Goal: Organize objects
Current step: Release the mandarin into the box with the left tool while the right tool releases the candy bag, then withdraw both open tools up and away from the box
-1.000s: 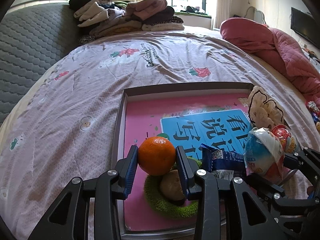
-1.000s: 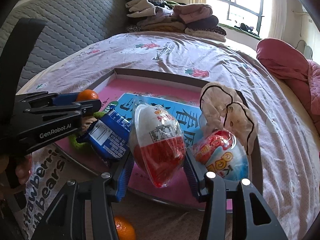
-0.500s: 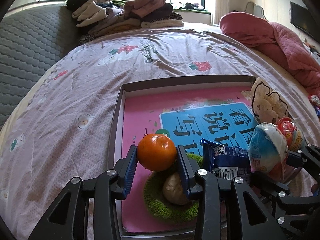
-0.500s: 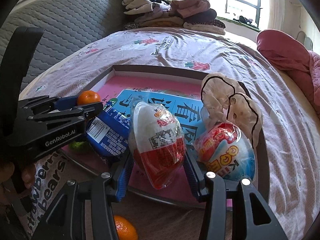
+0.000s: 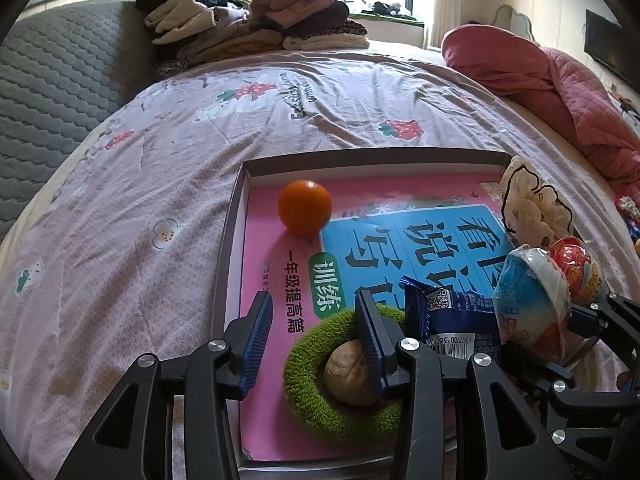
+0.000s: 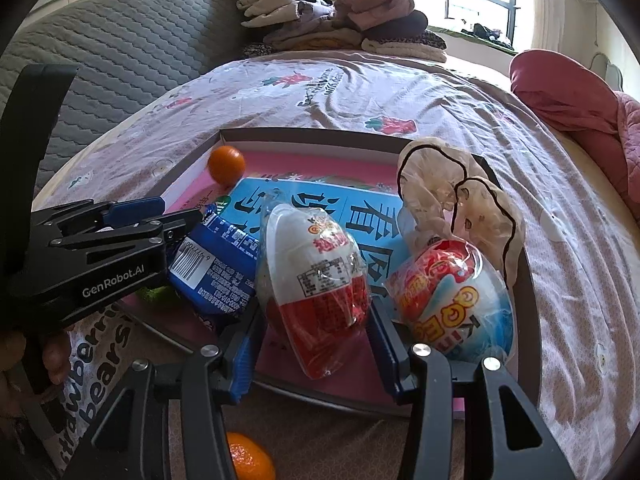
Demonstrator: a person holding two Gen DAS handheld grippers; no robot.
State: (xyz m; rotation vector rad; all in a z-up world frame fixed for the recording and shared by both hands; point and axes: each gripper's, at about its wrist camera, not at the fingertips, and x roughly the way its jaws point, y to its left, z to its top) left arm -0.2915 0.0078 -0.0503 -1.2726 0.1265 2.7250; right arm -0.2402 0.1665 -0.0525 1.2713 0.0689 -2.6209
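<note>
A shallow box tray (image 5: 236, 200) with a pink and blue book cover inside lies on the bed. My left gripper (image 5: 314, 318) is open and empty over the tray's near left part. An orange (image 5: 305, 207) lies free in the tray's far left corner; it also shows in the right wrist view (image 6: 226, 164). A green knitted ring (image 5: 316, 400) with a walnut (image 5: 350, 372) inside lies under my left gripper. My right gripper (image 6: 314, 316) is shut on a red and white toy egg (image 6: 316, 280), held over the tray's near edge.
A blue snack packet (image 6: 218, 268), a second wrapped egg (image 6: 452, 300) and a beige hair scrunchie (image 6: 460, 196) lie in the tray. Another orange (image 6: 250, 458) lies on the bed below my right gripper. Folded clothes (image 5: 256, 20) and a pink quilt (image 5: 560, 80) lie at the far side.
My left gripper opened and let go of the orange, which now lies in the tray's far left corner. The left gripper drew back. My right gripper kept hold of the egg.
</note>
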